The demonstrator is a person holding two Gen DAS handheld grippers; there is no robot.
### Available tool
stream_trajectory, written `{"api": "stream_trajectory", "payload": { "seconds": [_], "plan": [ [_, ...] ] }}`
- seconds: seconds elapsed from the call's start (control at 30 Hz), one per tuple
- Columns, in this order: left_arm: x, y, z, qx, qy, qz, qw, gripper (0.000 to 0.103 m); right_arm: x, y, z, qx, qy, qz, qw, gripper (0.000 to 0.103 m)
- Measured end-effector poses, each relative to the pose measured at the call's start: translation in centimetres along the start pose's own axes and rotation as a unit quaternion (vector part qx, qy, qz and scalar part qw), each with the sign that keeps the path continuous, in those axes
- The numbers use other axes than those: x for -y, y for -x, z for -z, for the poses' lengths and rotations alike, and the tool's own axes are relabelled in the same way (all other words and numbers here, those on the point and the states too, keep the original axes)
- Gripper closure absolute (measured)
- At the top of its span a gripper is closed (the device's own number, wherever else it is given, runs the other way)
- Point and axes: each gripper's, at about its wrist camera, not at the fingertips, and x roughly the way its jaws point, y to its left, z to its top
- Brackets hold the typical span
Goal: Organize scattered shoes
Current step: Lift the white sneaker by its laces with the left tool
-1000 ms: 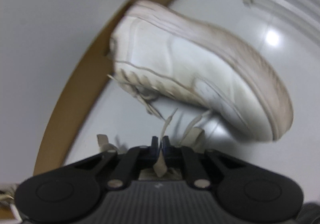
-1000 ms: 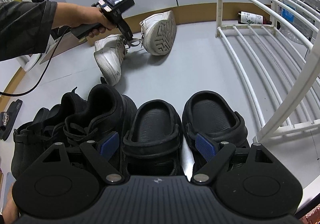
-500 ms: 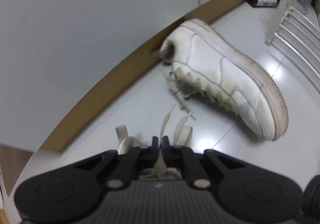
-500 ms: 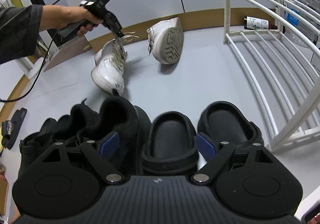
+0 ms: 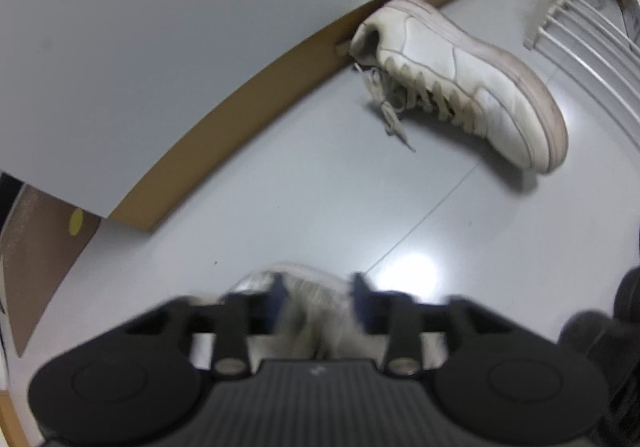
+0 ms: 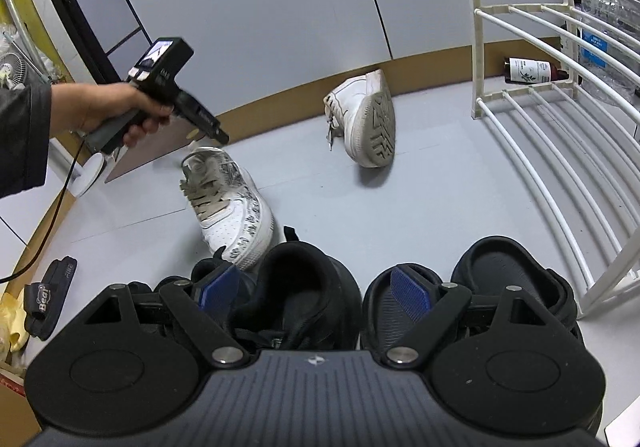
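Left wrist view: steep look down at the floor [image 5: 280,183], close above it. Right wrist view: shallower, farther back, facing the wall [image 6: 260,7]. Shared by both: tipped white sneaker [image 5: 460,79] [image 6: 366,119] at 1 o'clock, white rack [image 5: 580,7] [image 6: 540,95] at 2 o'clock.

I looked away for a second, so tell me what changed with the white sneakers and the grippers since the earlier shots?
The left gripper, earlier pinching the lace of the patterned white sneaker, is opening and has let it go; that sneaker now stands nearer the black shoes. The other white sneaker stays on its side by the wall. The right gripper stays open.
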Motion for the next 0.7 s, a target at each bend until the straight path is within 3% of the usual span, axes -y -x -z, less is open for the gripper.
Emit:
{"api": "stream_trajectory", "payload": {
  "seconds": [0.3,0.5,0.53,0.57,0.63,0.67,0.7],
  "plan": [
    [-1.0,0.6,4.1,0.005,-0.010,0.008,0.9999,0.037,-0.9,0.0,0.0,0.012,-0.023,0.011,1.000,0.016],
    [-0.1,0.1,5.9,0.008,-0.017,0.048,0.9987,0.041,-1.1,0.6,0.2,0.024,-0.031,0.016,0.999,0.016],
    [0.1,-0.2,6.1,0.002,-0.020,0.050,0.9985,0.044,-1.1,0.7,0.3,0.024,-0.033,0.017,0.999,0.016],
    [0.3,-0.4,6.3,-0.001,-0.021,0.051,0.9985,0.055,-1.2,0.6,0.5,0.024,-0.036,0.017,0.999,0.016],
    [0.6,-0.8,6.7,0.008,-0.014,0.057,0.9982,0.060,-1.4,0.4,0.8,0.018,-0.037,0.014,0.999,0.016],
    [0.6,-0.8,6.7,0.013,-0.009,0.061,0.9980,0.071,-1.5,0.3,0.9,0.016,-0.034,0.014,0.999,0.016],
    [0.5,-0.8,6.7,0.010,-0.004,0.070,0.9975,0.090,-1.6,0.2,0.9,0.014,-0.030,0.014,0.999,0.016]
  ]
}}
